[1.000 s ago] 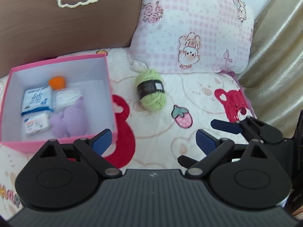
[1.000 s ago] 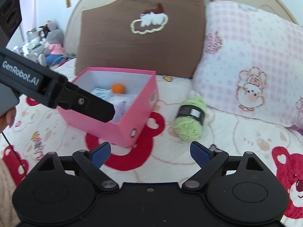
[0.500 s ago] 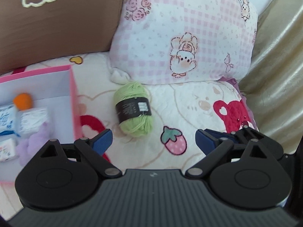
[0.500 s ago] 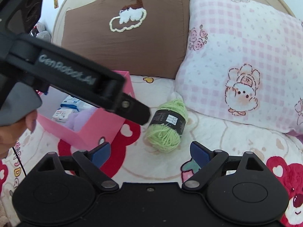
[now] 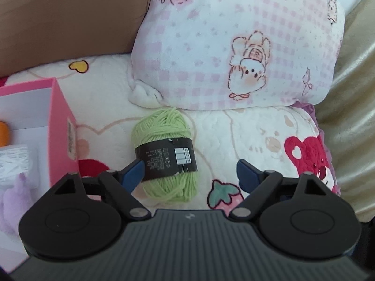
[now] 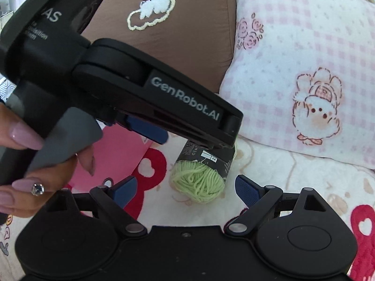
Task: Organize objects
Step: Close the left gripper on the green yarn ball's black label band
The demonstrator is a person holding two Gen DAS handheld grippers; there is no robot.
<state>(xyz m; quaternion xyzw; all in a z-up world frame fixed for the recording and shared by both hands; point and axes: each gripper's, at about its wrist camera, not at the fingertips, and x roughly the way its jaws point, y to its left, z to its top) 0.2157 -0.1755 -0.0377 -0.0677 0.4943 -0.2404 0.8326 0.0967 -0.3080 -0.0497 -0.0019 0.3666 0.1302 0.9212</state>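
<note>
Green yarn skein, dark paper band round its middle, lies on the bed quilt, outside the pink box.

Left gripper: jaws apart and closing, with the skein between them. One blue pad sits at or against the skein's band on the box side; the other pad is clear of the skein. No grip yet. A hand holds this gripper's handle.

Right gripper: jaws apart, nothing between them; it hangs just short of the skein, on the side away from the pillows.

Around the skein:
- pink box just beside it, open-topped, partly filled: an orange ball, a white packet and something soft and lilac are inside;
- pink checked pillow right behind the skein, brown pillow behind the box.

Progress, as judged: several items are boxed already. The skein is the only loose item in view, so it looks like the last one. Left to do: close on the skein, lift it, carry it over the box wall, release inside.
</note>
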